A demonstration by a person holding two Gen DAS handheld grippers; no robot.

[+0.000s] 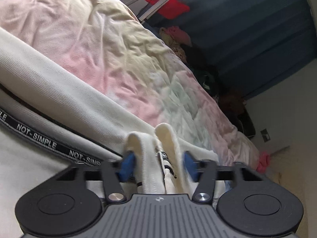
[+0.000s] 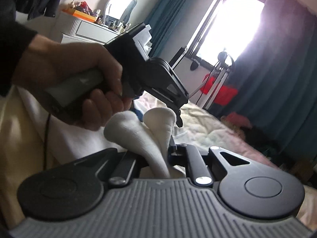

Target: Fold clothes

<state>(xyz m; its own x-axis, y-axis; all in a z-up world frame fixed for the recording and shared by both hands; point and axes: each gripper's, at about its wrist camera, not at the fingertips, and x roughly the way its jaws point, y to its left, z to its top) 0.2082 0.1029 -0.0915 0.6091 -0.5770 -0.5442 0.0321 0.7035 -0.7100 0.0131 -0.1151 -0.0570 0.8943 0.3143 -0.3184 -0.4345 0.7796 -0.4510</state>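
A cream ribbed garment (image 1: 59, 91) with a black "NOT-SIMPLE" tape trim (image 1: 37, 136) lies over the bed. My left gripper (image 1: 158, 164) is shut on bunched folds of the cream garment between its blue pads (image 1: 127, 164). In the right wrist view my right gripper (image 2: 156, 158) is shut on two thick folds of the same cream garment (image 2: 136, 134). The left gripper body (image 2: 150, 75), held by a hand, sits just above and behind those folds.
A pastel pink and cream quilt (image 1: 118, 45) covers the bed. A clothes pile (image 1: 178, 39) and dark blue curtains (image 1: 247, 29) lie beyond it. A red item (image 2: 220, 89) hangs on a stand by the bright window (image 2: 231, 23). A white dresser (image 2: 89, 29) stands at the back left.
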